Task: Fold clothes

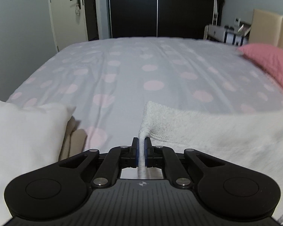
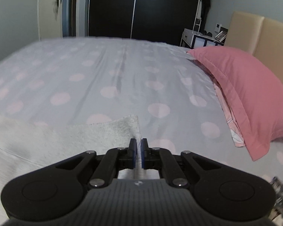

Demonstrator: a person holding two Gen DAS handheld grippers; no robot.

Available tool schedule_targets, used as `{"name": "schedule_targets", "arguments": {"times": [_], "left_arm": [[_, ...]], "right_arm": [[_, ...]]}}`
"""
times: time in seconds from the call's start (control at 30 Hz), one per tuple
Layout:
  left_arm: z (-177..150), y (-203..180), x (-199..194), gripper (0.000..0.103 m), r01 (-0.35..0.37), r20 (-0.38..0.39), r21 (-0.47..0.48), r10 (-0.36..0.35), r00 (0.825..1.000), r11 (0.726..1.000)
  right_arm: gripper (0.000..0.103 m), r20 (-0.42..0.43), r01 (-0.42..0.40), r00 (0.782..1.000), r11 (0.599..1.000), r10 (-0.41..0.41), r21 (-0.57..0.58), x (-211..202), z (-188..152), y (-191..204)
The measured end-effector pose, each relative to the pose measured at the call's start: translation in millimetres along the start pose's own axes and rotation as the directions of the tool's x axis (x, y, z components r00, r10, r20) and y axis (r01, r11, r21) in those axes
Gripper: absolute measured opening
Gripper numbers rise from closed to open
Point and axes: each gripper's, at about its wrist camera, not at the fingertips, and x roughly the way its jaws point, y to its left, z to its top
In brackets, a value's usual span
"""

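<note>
The left hand-held gripper [image 1: 141, 143] and right hand-held gripper [image 2: 139, 144] each pinch a corner of the white garment [image 1: 207, 131], above the bed [image 1: 126, 71]. Lift both corners evenly, keep the cloth tight, then fold.

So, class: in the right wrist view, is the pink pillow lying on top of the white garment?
No. The pink pillow lies apart from the white garment.

A wide bed [image 1: 134, 71] in a pale sheet dotted with pink is filling the bedroom, a pink pillow [image 2: 243, 94] lying against a beige padded headboard [image 2: 262, 35]. Dark sliding wardrobe doors [image 1: 156, 9] are standing behind, beside a white door [image 1: 68, 13] and a cluttered white shelf unit [image 1: 226, 33].
</note>
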Motion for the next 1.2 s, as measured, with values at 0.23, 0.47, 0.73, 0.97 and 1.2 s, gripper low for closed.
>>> {"name": "schedule_targets", "arguments": {"times": [0.23,0.47,0.73,0.97,1.2], "left_arm": [[-30,-7,50,0.004,-0.017,-0.075,0.038,0.02,0.997,0.999],[-41,0,63,0.029,-0.028,-0.119,0.049,0.034,0.992,0.998],[-36,34,-15,0.045,-0.031,-0.076,0.074,0.037,0.996,0.997],[-52,82,-118,0.051,-0.089,-0.042,0.059,0.092,0.995,0.994],[-92,141,-204,0.053,-0.196,-0.044,-0.045,0.194,0.98,0.98]], "right_arm": [[0.006,-0.099,0.065,0.993,0.997,-0.069,-0.049,58,-32,21],[0.016,-0.123,0.115,0.985,0.992,-0.12,-0.047,69,-41,19],[0.023,-0.139,0.066,0.989,0.997,-0.059,0.047,6,-43,-4],[0.032,-0.147,-0.071,0.986,0.997,0.076,0.041,-88,-69,4],[0.041,-0.197,-0.237,0.948,0.967,0.25,0.09,-181,-135,29]]}}
